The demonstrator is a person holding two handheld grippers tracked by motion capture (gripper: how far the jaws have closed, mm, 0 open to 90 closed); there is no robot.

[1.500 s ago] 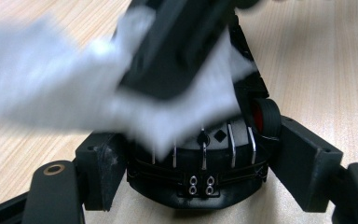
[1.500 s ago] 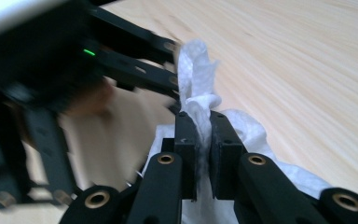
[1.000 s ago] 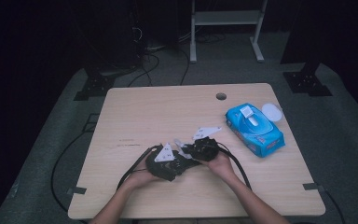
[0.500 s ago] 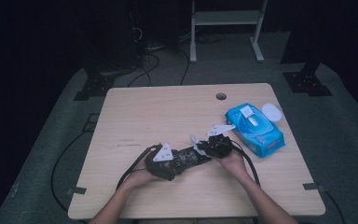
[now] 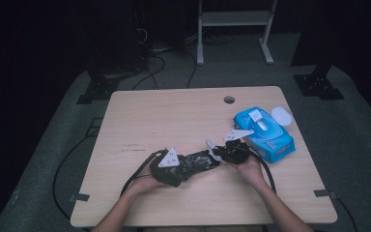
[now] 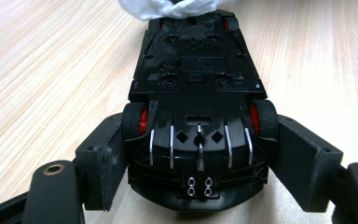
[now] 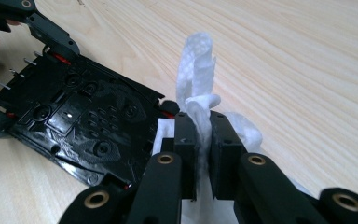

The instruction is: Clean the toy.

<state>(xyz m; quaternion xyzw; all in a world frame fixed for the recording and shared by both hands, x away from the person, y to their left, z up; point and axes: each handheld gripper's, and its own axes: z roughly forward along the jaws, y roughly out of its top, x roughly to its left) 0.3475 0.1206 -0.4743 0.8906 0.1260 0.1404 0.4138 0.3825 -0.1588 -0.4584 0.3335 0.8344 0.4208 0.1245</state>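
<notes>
A black toy car with red wheel hubs lies belly-up, its rear end clamped between the pads of my left gripper. In the high view the car stretches from the left gripper towards the right one. My right gripper is shut on a white wet wipe, whose free end stands up past the jaws. The wipe rests against the car's front end, beside the underside. From above, the right gripper sits at the car's nose.
A blue pack of wet wipes lies on the wooden table just right of the right gripper, with a white round lid behind it. A cable hole sits near the far edge. Cables trail off the front left.
The right gripper with the wipe has moved right along the car, from near its middle to its front end. The left gripper and car stayed put.
</notes>
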